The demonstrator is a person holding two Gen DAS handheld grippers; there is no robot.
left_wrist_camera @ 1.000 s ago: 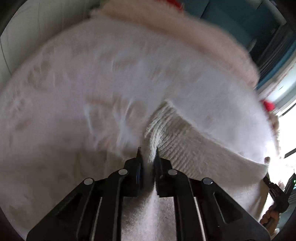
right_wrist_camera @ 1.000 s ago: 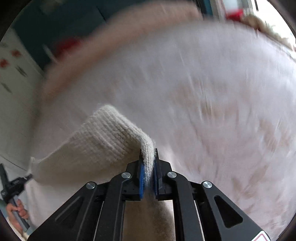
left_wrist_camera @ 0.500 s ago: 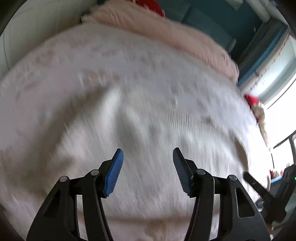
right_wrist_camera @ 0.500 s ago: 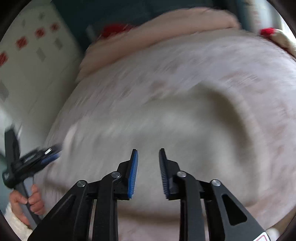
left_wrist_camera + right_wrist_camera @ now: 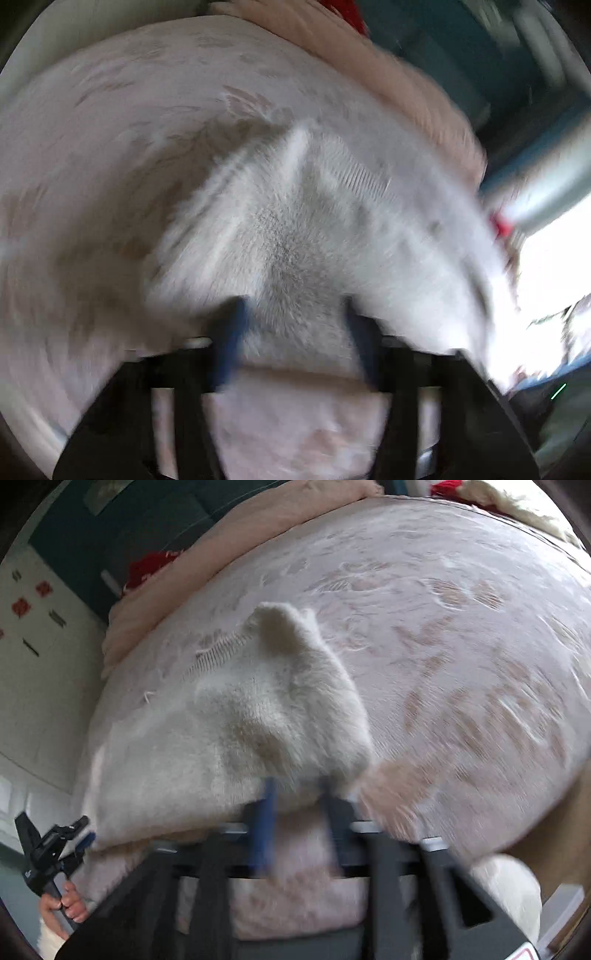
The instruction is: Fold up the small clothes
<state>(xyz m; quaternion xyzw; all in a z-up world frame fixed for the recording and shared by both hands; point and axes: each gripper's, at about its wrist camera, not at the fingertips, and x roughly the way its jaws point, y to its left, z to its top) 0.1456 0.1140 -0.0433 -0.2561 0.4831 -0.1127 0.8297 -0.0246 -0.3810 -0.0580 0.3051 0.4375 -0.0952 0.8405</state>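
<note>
Now both tools stand free of the cloth: a second ago each hand-held gripper was pinched tight on the ribbed edge of the white fuzzy sweater (image 5: 258,716), carrying it over, and half a second ago the jaws had sprung apart. The left hand-held gripper (image 5: 291,332) shows its blue pads spread wide, with the near edge of the knit lying between and just beyond them, held by nothing. The right hand-held gripper (image 5: 297,805) is likewise parted, though more narrowly, and hangs at the garment's near hem.

The sweater itself lies on the bed (image 5: 461,635), on the pale pink patterned bedspread, doubled into a compact mound with a ribbed cuff or hem (image 5: 218,653) peeking out at its far left side (motion blur in the left view makes the folded edges hard to trace). A pink blanket (image 5: 258,520) is bunched along the far side of the bed.

Judging by the released edge, one fold has just been laid down. What remains is probably a second fold or some tidying, so both tools would need a fresh grasp on the near hem.
</note>
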